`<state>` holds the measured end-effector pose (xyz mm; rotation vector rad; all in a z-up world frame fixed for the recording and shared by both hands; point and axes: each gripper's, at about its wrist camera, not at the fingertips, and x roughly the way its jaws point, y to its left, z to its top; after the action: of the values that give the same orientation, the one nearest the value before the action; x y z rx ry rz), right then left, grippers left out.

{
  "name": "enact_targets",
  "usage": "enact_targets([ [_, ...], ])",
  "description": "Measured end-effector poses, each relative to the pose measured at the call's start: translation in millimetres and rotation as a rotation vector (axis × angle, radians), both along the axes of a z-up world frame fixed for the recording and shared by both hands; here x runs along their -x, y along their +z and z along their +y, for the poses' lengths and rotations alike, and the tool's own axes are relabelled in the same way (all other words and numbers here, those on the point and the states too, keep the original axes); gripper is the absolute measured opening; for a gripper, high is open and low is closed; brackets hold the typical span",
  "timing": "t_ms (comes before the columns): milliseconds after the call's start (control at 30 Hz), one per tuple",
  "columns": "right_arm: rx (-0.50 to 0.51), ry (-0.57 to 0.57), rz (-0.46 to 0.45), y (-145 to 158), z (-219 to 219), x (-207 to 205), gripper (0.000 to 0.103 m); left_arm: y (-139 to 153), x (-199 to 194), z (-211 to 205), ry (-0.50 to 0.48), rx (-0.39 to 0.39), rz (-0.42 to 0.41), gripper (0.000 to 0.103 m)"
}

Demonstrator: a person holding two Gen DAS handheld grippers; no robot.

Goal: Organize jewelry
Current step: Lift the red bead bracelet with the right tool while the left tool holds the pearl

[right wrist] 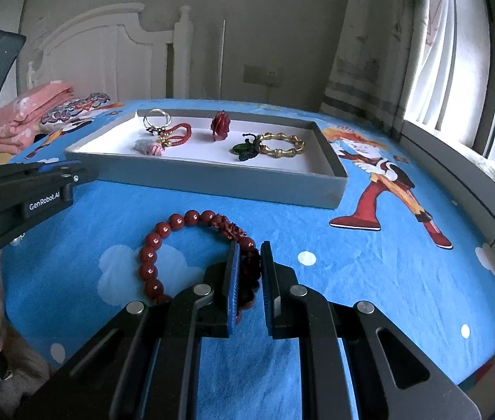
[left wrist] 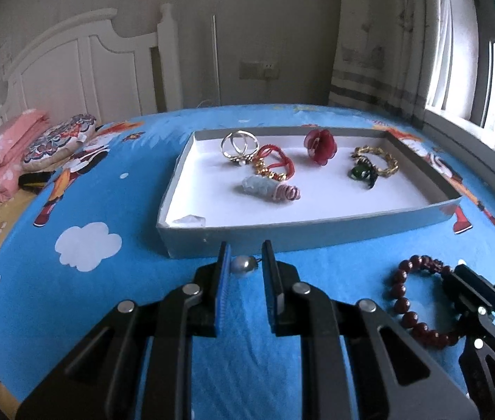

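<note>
I'm over the grey box [left wrist: 317, 232] on the blue bedsheet [left wrist: 107, 210]: inside lie silver rings [left wrist: 238, 145], a red cord bracelet [left wrist: 275, 164], a red flower [left wrist: 320, 146], a gold bracelet [left wrist: 377, 161] and a green pendant [left wrist: 361, 173]. My left gripper [left wrist: 245, 266] is spread around a pearl [left wrist: 244, 266], not quite touching, I think. My right gripper [right wrist: 249, 269] straddles the red bead bracelet [right wrist: 163, 245], jaws apart; its near beads are hidden.
</note>
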<state>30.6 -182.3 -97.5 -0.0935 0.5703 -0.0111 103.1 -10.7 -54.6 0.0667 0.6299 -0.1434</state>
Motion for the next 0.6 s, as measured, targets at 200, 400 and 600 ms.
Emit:
enact_targets([
  [200, -0.047, 0.009, -0.026, -1.5, -15.0, 1.4, 0.013, 3.3, 10.2, 0.5, 0.006, -0.008, -0.06, 0.018],
  [400, -0.051, 0.065, -0.038, -2.5, -18.0, 0.8, 0.013, 4.9, 8.5, 2.9, 0.013, 0.022, -0.05, 0.018],
  [600, -0.025, 0.118, -0.014, 0.0, -19.5, -2.4, 0.013, 2.8, 8.4, 3.1, -0.033, 0.007, -0.028, 0.018],
])
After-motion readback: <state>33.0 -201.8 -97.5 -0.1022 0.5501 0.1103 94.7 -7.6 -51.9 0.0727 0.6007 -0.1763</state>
